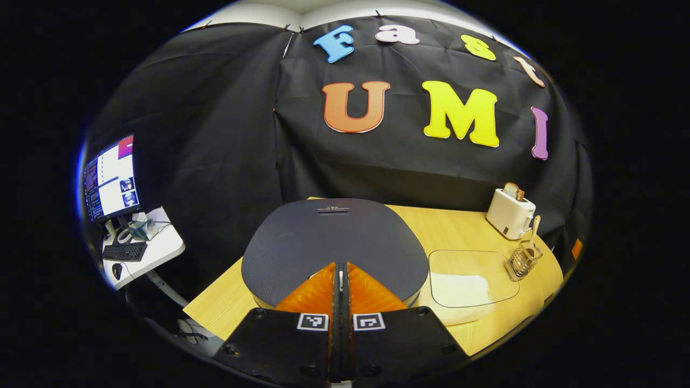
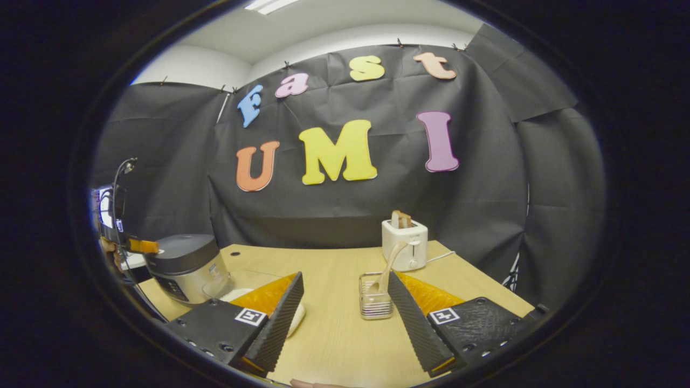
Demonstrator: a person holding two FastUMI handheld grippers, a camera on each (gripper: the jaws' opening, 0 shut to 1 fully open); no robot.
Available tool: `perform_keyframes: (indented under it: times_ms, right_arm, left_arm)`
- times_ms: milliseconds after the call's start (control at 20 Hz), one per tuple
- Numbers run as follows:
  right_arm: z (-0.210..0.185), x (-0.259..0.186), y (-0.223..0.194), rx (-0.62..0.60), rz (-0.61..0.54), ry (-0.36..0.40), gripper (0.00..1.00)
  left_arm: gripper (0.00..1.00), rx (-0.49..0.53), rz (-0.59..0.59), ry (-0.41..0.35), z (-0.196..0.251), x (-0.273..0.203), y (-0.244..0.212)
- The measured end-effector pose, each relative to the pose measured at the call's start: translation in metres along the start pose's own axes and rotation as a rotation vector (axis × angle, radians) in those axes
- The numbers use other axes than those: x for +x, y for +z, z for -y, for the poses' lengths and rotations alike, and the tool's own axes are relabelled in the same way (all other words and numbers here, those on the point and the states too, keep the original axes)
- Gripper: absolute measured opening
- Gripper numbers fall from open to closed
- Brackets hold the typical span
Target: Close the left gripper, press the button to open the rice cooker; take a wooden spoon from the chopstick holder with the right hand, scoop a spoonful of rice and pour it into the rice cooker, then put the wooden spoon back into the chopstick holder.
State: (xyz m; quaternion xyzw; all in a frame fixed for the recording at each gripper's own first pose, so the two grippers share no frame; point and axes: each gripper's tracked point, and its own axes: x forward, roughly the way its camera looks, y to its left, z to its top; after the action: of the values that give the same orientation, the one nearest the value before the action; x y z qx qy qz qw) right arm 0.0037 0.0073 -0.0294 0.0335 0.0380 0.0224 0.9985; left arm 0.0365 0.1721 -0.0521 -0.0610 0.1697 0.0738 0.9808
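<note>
Left gripper view
- Claw: our left gripper [image 1: 340, 272] is clenched, its two fingers pressed together with nothing between them.
- Target: the rice cooker [image 1: 334, 242] sits straight ahead and below, lid down; the tips hang over the lid's near edge.
- Button: we take the small bar [image 1: 332, 210] at the lid's far edge for the release, but cannot be sure; it lies dead ahead.
- Off to the side: the rice dish [image 1: 473, 277] and chopstick holder [image 1: 524, 260] lie to the right.

Right gripper view
- Claw: our right gripper [image 2: 345, 293] is spread wide, holding nothing.
- Target: the wooden spoon [image 2: 389, 264] stands in the chopstick holder just ahead, slightly right of centre, handle leaning up and right.
- Nearer hand: we judge the right gripper nearer the spoon, the left gripper nearer the cooker's lid.
</note>
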Motion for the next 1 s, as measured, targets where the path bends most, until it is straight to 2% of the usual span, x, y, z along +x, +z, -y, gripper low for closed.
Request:
perform_keyframes:
  times_ms: [50,150,300,400,650,700,800,850,1000]
  right_arm:
    - [-0.001,0.0,0.0,0.001,-0.001,0.002,0.91]
    - [-0.004,-0.001,0.0,-0.001,-0.003,0.007,0.94]
    - [-0.006,-0.002,-0.001,-0.003,-0.005,0.019,0.91]
    - [-0.002,-0.002,0.002,-0.002,0.001,0.014,0.94]
    - [0.006,0.001,0.001,0.013,-0.009,-0.002,0.94]
    - [0.007,0.001,0.0,0.015,-0.012,-0.002,0.96]
    - [0.008,0.002,0.0,0.017,-0.015,-0.003,0.94]
    - [0.009,0.002,0.0,0.018,-0.017,-0.004,0.94]
    - [0.01,0.002,-0.001,0.021,-0.021,-0.004,0.94]
  left_arm:
    - [0.03,0.019,0.004,0.006,0.001,0.0,0.001]
    - [0.03,0.049,-0.009,0.02,0.001,0.003,-0.002]
    - [0.03,0.025,-0.033,-0.001,-0.002,0.0,-0.002]
    - [0.03,0.014,-0.031,-0.004,-0.002,-0.003,0.002]
    - [0.03,0.045,0.084,0.045,0.001,-0.019,0.034]
    - [0.06,0.052,0.118,0.048,0.004,-0.026,0.044]
    - [0.33,0.082,0.203,0.1,-0.001,-0.044,0.068]
    - [0.7,0.088,0.226,0.103,-0.001,-0.053,0.073]
    - [1.0,0.08,0.245,0.059,0.019,-0.071,0.075]
